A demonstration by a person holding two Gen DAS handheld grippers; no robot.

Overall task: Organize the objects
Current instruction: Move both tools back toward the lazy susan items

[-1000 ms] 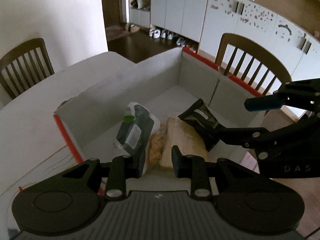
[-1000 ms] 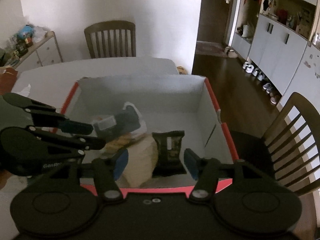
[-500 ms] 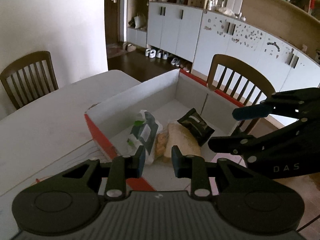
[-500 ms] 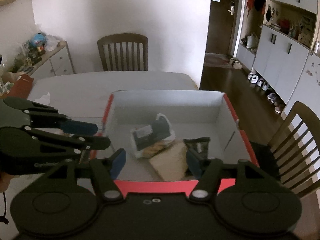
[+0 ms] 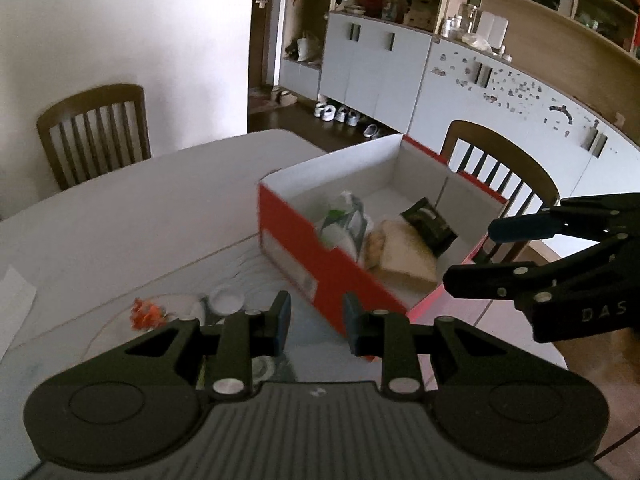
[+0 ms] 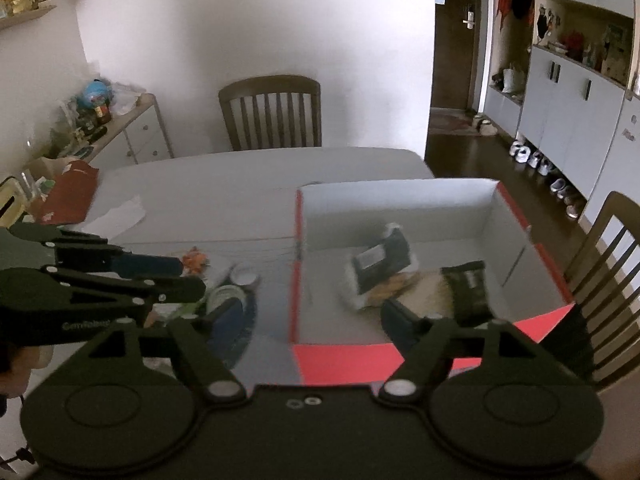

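Note:
A red cardboard box point(image 5: 296, 240) with white inner walls stands on the grey table point(image 5: 140, 220). Inside lie a white-and-dark bag point(image 5: 348, 220), a tan packet point(image 5: 404, 256) and a black packet point(image 5: 430, 226). My left gripper point(image 5: 316, 324) hovers before the box's near corner, its jaws a narrow gap apart with nothing between them. My right gripper point(image 6: 310, 316) hangs above the box's red front wall point(image 6: 340, 360); its jaws are opening and are empty. It reaches in from the right in the left wrist view point(image 5: 476, 256).
Left of the box sit a small white-lidded jar point(image 6: 244, 274), a glass jar point(image 6: 224, 298) and an orange scrap point(image 6: 194, 260) near a dark mat point(image 6: 244, 320). Paper point(image 6: 120, 216) and a red bag point(image 6: 74, 188) lie further left. Wooden chairs point(image 6: 272, 116) point(image 5: 500, 172) flank the table.
Both grippers have drawn back and upward away from the box, so the table and small jars beside it have come into view. The right jaws have spread wider.

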